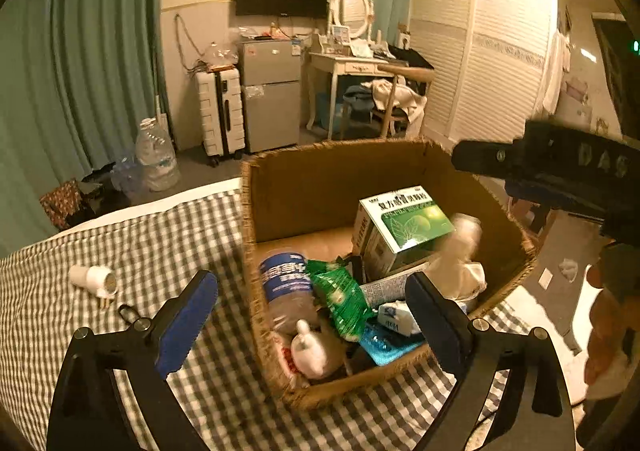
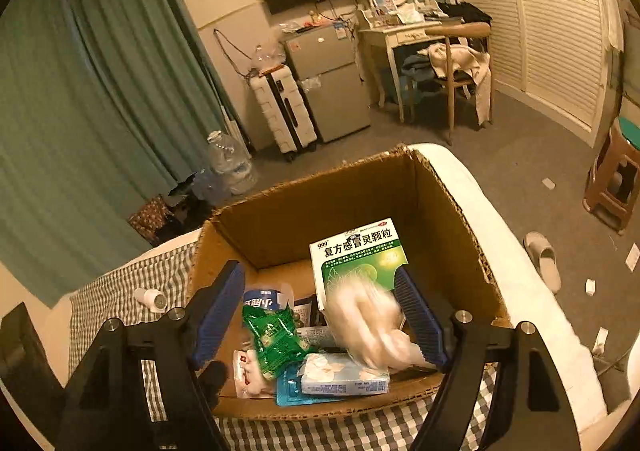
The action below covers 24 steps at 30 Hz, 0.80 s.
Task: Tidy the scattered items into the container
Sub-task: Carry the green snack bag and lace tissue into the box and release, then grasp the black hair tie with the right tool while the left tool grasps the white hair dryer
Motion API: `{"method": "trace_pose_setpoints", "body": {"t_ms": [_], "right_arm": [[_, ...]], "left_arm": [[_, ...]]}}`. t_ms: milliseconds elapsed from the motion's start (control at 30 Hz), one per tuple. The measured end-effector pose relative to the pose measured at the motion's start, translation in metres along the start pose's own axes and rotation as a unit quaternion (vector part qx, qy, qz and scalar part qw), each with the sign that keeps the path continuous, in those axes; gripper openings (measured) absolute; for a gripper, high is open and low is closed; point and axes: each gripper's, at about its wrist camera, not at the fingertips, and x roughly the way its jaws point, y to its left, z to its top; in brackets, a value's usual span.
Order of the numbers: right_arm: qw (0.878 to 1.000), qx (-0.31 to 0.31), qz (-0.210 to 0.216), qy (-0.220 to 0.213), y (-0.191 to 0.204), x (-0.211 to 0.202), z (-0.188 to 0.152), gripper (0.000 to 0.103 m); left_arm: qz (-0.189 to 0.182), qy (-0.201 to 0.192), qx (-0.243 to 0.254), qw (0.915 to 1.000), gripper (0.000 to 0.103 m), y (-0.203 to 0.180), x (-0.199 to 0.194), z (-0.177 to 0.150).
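Left gripper [image 1: 312, 315]: jaws spread wide, nothing clamped. Its blue-padded left finger [image 1: 188, 323] hangs over the checked bedcover [image 1: 160, 235], its right finger over the near right part of the box; neither pad presses on anything.
Right gripper [image 2: 320, 311]: jaws also released and wide apart. A blurred pale item [image 2: 364, 327] lies between the fingers, close to the right blue pad [image 2: 420, 315]; whether it touches that pad cannot be told, and it is not pinched. In the left wrist view this gripper shows as a dark body at the far right above the box rim.
Container: an open cardboard box [image 1: 320, 187] stands on the checked bedcover, at the right end of the bed.
Inside the box: a green and white medicine carton [image 1: 404, 223] leans at the far right; a bottle with a blue label [image 1: 286, 283] lies along the left wall; a green foil packet [image 1: 340, 299] sits in the middle; a tissue pack [image 2: 344, 375] and a blue blister sheet [image 1: 384, 347] lie near the front; a small white plush toy [image 1: 312, 351] lies in the near left corner.
Outside the box: a white pill bottle [image 1: 94, 279] lies on its side on the bedcover, left of the box and well apart from it, with a small dark clip [image 1: 128, 313] just near it.
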Motion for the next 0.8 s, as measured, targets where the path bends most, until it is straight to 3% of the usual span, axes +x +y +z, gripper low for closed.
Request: {"method": "trace_pose_setpoints", "body": {"t_ms": [100, 200, 400, 600, 800], "right_arm": [[1.000, -0.022, -0.003, -0.009, 0.014, -0.013, -0.003, 0.078], [0.999, -0.048, 0.006, -0.012, 0.033, -0.026, -0.008, 0.078], [0.992, -0.107, 0.062, -0.010, 0.087, -0.048, -0.024, 0.078], [0.982, -0.159, 0.096, -0.005, 0.148, -0.061, -0.048, 0.078], [0.967, -0.208, 0.144, 0.027, 0.222, -0.029, -0.094, 0.078]], "left_arm": [[0.015, -0.005, -0.005, 0.9999, 0.097, 0.016, -0.025, 0.004], [0.056, -0.009, 0.004, 0.9984, 0.097, 0.043, -0.061, 0.012], [0.127, -0.022, -0.035, 0.9910, 0.103, 0.118, -0.123, 0.009], [0.196, -0.004, -0.083, 0.9770, 0.103, 0.190, -0.150, -0.043], [0.239, 0.030, -0.149, 0.9591, 0.103, 0.244, -0.128, -0.107]]}}
